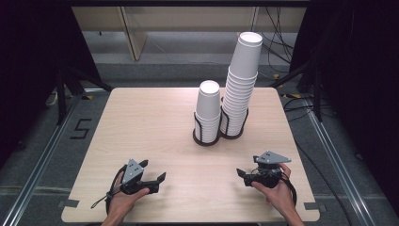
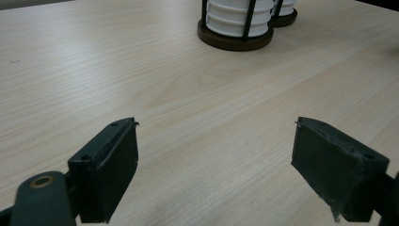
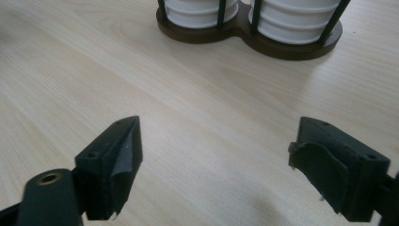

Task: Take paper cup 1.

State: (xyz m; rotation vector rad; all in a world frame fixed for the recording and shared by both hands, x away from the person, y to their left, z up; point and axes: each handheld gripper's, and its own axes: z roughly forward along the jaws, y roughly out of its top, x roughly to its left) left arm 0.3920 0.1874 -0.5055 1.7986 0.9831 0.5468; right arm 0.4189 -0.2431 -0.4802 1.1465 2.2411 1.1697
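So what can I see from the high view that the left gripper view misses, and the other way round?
The high view alone gives the full height of the tall cup stack and the short cup stack, plus both hands and the right tongs. The left gripper view alone gives a close look at the left tongs, jaws wide apart with nothing between them. Both share the wooden table and the dark holder under the cups.

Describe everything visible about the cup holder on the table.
The cup holder is a dark, figure-eight base with two round bays, each ringed by thin black upright rods. It looks like dark wood with metal rods. It stands flat toward the table's far side. A short stack of white paper cups fills its left bay, a taller stack the right.
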